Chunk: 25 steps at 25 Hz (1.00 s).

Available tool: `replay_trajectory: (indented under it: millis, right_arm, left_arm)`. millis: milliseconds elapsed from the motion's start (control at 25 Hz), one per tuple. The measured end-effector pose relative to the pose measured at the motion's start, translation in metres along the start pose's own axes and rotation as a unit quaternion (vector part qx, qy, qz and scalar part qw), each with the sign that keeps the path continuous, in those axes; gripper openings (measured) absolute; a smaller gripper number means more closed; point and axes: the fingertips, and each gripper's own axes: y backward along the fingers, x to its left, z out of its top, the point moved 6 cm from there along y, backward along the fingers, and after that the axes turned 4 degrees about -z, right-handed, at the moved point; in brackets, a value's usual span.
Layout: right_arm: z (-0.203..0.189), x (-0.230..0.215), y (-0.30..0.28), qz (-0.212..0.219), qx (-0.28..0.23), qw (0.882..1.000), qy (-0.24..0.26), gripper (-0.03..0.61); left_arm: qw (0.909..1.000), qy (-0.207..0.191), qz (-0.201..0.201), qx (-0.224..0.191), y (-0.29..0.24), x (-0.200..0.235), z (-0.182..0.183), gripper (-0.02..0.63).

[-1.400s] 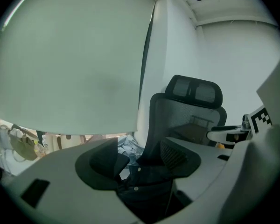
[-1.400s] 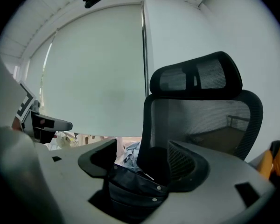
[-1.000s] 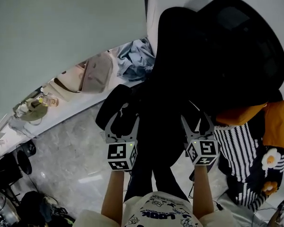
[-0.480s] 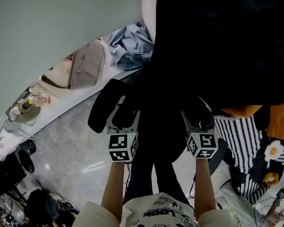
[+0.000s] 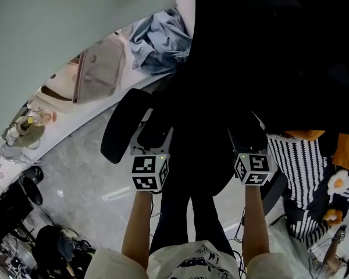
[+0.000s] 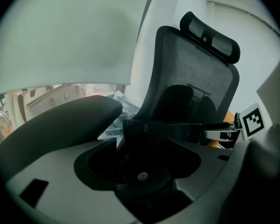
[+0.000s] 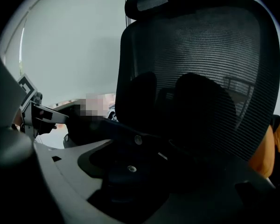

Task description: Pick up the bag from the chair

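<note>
A black office chair (image 5: 291, 51) fills the upper right of the head view. A black bag (image 5: 206, 118) lies on its seat and is hard to tell from the dark chair. My left gripper (image 5: 152, 137) is open beside the left armrest (image 5: 117, 127), its fingers at the bag's near left edge. My right gripper (image 5: 245, 133) is also open at the bag's near right edge. In the left gripper view the armrest (image 6: 60, 125) and mesh back (image 6: 196, 73) show, with the bag's dark band (image 6: 168, 129) between the jaws. In the right gripper view the mesh back (image 7: 200, 55) looms over the same band (image 7: 140, 140).
A black-and-white striped cloth with orange and flower patches (image 5: 302, 167) hangs at the chair's right. Blue clothing (image 5: 160, 42) and a beige bag (image 5: 99, 71) lie by the pale wall behind. The grey marble floor (image 5: 75, 179) and the person's dark legs (image 5: 186, 214) are below.
The view and both grippers have moved in toward the chair, which now fills more of the picture. Both grippers have reached the bag's near edge and stay open.
</note>
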Motion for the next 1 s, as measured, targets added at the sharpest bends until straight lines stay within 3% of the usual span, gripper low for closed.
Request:
replay_trajectory:
  millis: [280,640,720,760,1000]
  right_arm:
    - [-0.020,-0.004,-0.024,0.021,0.016,1.000,0.006,0.359]
    - [-0.021,-0.005,-0.044,0.079,0.015,0.997,0.005,0.354]
    - [-0.020,-0.004,-0.046,0.089,0.015,0.996,0.005,0.326]
    - [-0.019,-0.004,-0.046,0.092,0.015,0.996,0.005,0.301]
    - [-0.020,-0.008,-0.042,0.095,0.004,0.995,-0.009,0.213]
  left_arm:
    - [1.0000,-0.001,-0.002,0.005,-0.021,0.007,-0.012,0.293]
    - [0.9989,-0.029,-0.036,0.005,-0.037,0.005,-0.014,0.291]
    - [0.9988,-0.032,-0.037,0.004,-0.038,0.005,-0.013,0.258]
    - [0.9989,-0.032,-0.035,0.002,-0.037,0.006,-0.014,0.209]
    - [0.9992,-0.025,-0.031,-0.005,-0.036,0.009,-0.016,0.141]
